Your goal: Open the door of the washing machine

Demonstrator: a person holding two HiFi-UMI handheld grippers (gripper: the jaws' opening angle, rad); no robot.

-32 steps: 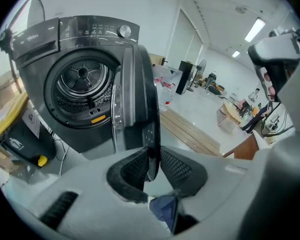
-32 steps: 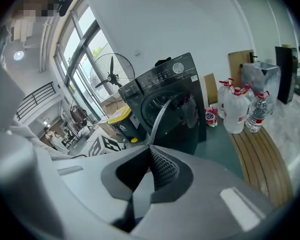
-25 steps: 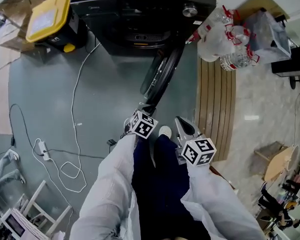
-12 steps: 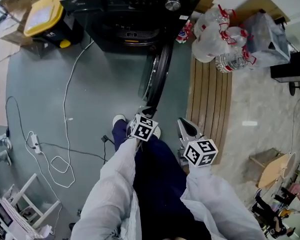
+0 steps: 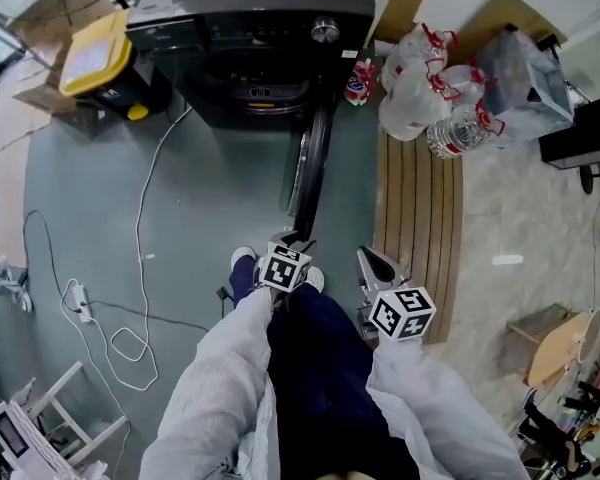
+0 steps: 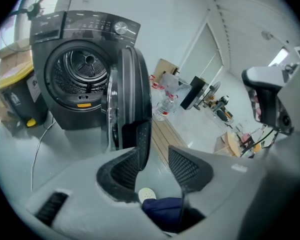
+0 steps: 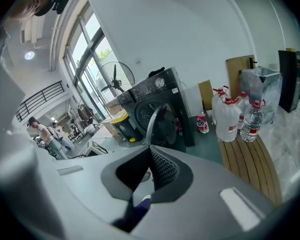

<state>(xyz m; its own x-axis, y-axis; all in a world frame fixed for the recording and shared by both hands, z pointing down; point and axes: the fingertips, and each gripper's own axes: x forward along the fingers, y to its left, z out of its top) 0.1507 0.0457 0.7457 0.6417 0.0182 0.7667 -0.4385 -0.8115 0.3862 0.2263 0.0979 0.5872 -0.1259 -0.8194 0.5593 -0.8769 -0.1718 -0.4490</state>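
The dark washing machine (image 5: 250, 38) stands at the top of the head view, its drum (image 6: 82, 69) showing. Its round door (image 5: 310, 173) is swung out and points edge-on toward me. My left gripper (image 5: 296, 240) sits at the door's free end; in the left gripper view its jaws are opening, the door's edge (image 6: 132, 94) rises just behind the left fingertip, and only floor shows in the gap. My right gripper (image 5: 373, 260) hangs to the right of the door, away from it, its fingertips touching with nothing between them (image 7: 149, 148).
A yellow-lidded black bin (image 5: 95, 53) stands left of the machine. A white cable (image 5: 145, 218) and a power strip (image 5: 80, 298) lie on the grey floor. Large water bottles (image 5: 430, 88) sit at the head of a wooden slat platform (image 5: 420, 208) on the right.
The door has swung from a slant to pointing straight at me. Both grippers have backed away from the machine, the left one staying at the door's end.
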